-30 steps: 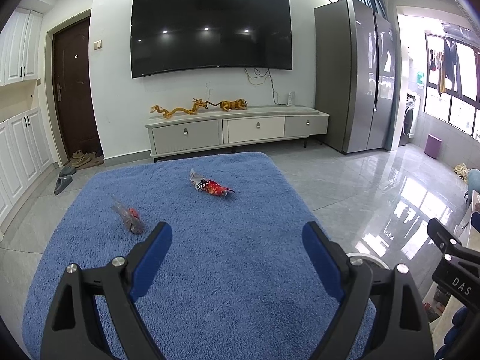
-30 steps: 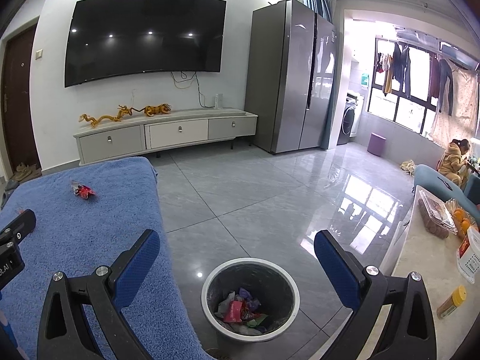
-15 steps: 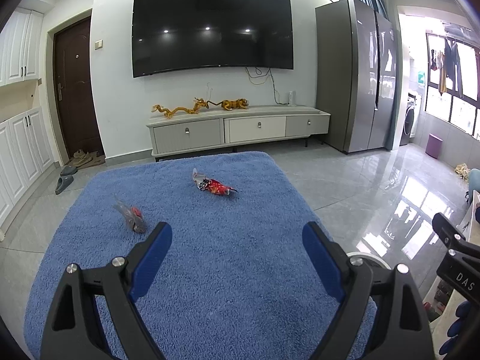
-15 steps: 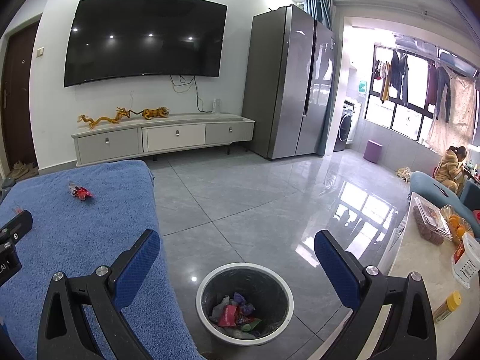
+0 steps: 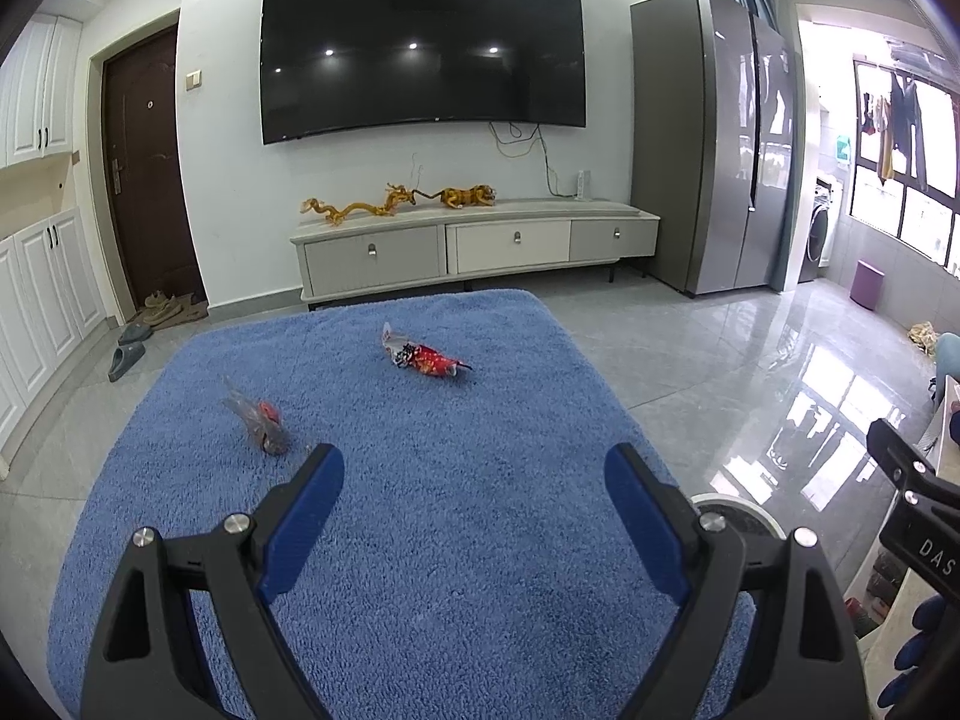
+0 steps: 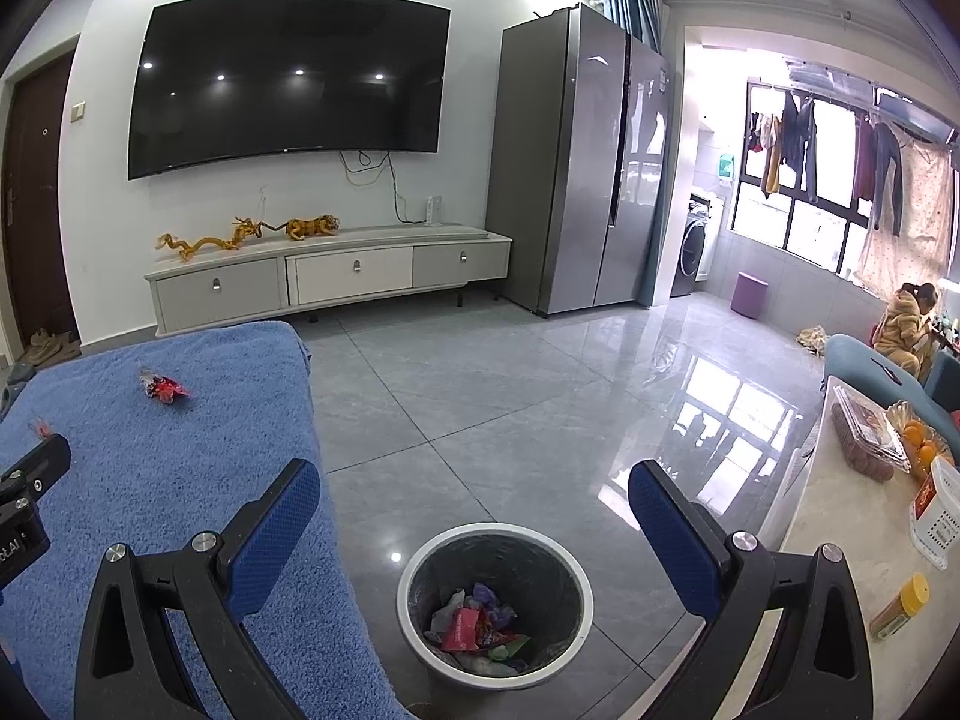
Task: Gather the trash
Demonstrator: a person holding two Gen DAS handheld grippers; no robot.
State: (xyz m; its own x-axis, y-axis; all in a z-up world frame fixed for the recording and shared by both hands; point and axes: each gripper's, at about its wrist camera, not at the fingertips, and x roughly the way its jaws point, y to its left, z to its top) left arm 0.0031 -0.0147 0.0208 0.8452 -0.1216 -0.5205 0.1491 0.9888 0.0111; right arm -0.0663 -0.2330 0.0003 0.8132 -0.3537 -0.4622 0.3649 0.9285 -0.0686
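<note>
The left gripper (image 5: 474, 480) hangs over the blue towel (image 5: 420, 540), jaws wide apart and holding nothing. At its 11 o'clock, just beyond the left fingertip, lies a clear wrapper (image 5: 259, 420), perhaps with a red scrap inside. A red wrapper (image 5: 427, 358) lies farther off at 12 o'clock. The right gripper (image 6: 474, 492) is also spread and bare, above the bin (image 6: 420, 600), which holds trash (image 6: 477, 630), at its 6 o'clock.

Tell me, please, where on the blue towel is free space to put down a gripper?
The near half of the towel is bare, below the clear wrapper and red wrapper. Its right strip, toward the bin, is bare too. Only the far-left part holds trash.
</note>
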